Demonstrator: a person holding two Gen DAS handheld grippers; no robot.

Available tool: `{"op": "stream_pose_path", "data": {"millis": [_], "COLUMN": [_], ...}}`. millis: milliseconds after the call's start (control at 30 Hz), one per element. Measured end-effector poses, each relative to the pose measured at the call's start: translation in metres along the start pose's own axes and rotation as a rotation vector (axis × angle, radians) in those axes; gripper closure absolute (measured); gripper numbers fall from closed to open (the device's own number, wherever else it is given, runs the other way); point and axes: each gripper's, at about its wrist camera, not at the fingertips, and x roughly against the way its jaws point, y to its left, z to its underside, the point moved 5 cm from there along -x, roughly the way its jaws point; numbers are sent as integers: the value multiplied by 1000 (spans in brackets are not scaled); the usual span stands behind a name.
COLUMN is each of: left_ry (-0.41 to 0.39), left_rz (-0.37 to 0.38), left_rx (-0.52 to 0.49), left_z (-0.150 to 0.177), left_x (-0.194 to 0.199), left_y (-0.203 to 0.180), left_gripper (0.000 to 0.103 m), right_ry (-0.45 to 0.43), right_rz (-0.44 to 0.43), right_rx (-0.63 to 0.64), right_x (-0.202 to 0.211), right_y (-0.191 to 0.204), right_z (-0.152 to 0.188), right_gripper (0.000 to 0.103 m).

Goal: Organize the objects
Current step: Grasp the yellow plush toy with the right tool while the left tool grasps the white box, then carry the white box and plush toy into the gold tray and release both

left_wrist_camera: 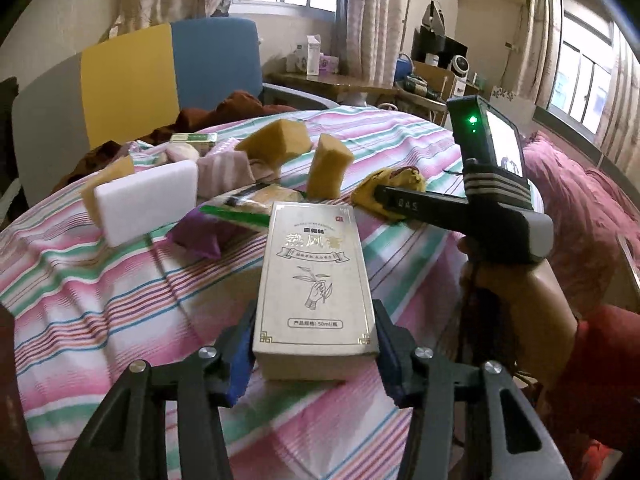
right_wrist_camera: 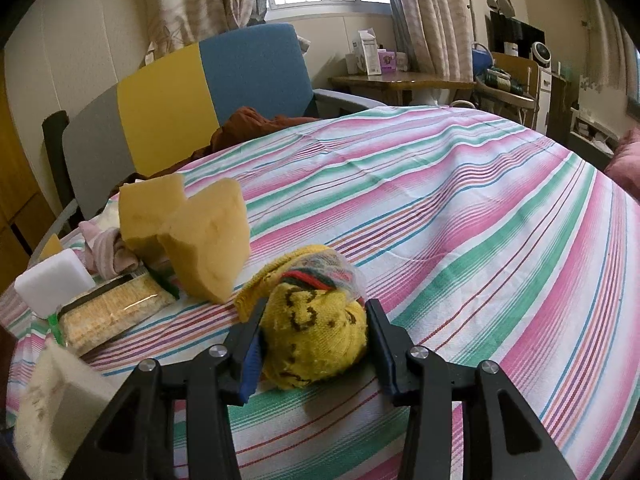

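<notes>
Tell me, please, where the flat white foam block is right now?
The flat white foam block leans at the table's left side, beside the pink striped cloth in the left wrist view.

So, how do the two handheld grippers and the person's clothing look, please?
Both the left gripper and the right gripper have black angular fingers with blue pads and silver round screws. Seen from the left wrist, the right gripper's black body carries a green light, grey ribs, a pale grey end and white markings. The person wears a red sleeve.
</notes>
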Motion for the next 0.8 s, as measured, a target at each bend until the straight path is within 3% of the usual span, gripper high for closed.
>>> {"op": "stream_pose_path", "data": {"millis": [433,800], "left_ry": [-44,-84], "left_rz": [-32,-46], "left_rx": [83,134], "left_z": [20,32], "left_x": [43,83], "left_y": [37,67], "left_gripper": [51,51], "right_ry": [-46,7], "right_rz": [13,-112], "right_rx": [59,-57], "right_x": [19,58], "right_y": [10,22], "right_z": [5,35], "right_gripper": [60,61]}}
